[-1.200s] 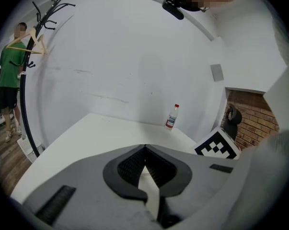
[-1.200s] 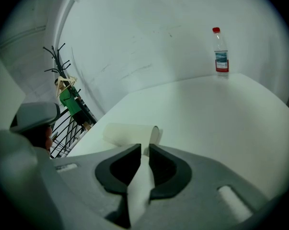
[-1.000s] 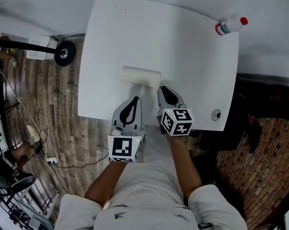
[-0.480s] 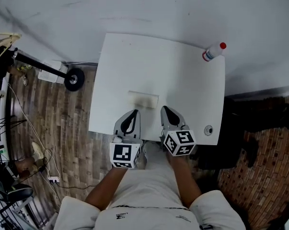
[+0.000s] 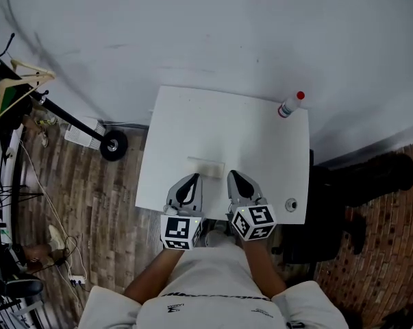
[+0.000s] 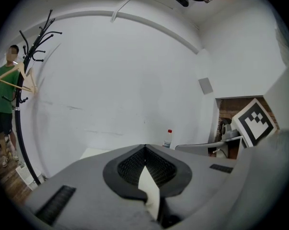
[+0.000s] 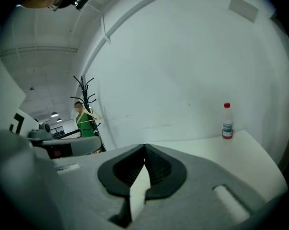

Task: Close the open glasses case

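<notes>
The glasses case (image 5: 205, 167) is a small pale cream box near the front of the white table (image 5: 261, 149) in the head view; at this size I cannot tell whether its lid is up or down. My left gripper (image 5: 190, 179) sits just in front of its left end, jaws shut on nothing. My right gripper (image 5: 233, 176) is just to the case's right, also shut and empty. In the left gripper view (image 6: 144, 147) and the right gripper view (image 7: 144, 146) the jaw tips meet, and the case is hidden behind them.
A white bottle with a red cap (image 5: 289, 105) stands at the table's far right corner, also visible as the bottle (image 6: 168, 139) and the bottle (image 7: 227, 121). A small round fitting (image 5: 290, 204) sits near the front right corner. A coat rack with a hanger (image 5: 21, 81) and a wheeled base (image 5: 114, 144) stand left.
The head view has pulled up and back, so the table and case look much smaller. Both grippers stay shut near the case at the table's front edge.
</notes>
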`<state>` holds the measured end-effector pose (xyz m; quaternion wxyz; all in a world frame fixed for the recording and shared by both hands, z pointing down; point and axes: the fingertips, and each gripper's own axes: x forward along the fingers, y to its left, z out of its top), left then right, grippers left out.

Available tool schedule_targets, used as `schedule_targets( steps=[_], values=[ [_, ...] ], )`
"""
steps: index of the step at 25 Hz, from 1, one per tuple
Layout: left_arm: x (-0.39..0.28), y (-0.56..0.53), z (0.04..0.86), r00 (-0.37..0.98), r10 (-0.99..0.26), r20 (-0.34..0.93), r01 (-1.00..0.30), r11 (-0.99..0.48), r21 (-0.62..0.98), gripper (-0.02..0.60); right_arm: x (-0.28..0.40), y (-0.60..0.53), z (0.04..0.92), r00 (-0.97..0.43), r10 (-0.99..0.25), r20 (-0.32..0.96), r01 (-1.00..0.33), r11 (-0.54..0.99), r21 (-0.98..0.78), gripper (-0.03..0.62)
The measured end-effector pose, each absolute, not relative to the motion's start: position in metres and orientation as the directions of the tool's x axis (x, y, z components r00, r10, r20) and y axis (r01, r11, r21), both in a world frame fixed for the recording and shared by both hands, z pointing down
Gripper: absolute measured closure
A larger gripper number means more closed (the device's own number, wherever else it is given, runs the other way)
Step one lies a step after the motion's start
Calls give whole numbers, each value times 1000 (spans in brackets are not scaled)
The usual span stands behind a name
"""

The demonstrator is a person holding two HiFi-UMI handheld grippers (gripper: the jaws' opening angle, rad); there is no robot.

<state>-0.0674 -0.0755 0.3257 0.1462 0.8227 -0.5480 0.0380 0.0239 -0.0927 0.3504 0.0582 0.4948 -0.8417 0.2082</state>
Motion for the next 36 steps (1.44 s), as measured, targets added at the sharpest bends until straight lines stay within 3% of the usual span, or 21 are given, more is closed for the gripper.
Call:
schedule_targets(
  steps=[18, 36],
  values=[
    [-72, -65, 276, 405, -904, 137, -911, -387, 141, 584, 23, -81, 286, -498, -848, 180, -859, 453, -239, 597],
    [-70, -72, 266, 406, -909, 100, -910, -391, 135, 584, 22, -85, 277, -506, -849, 153, -856, 474, -204, 597]
  ],
)
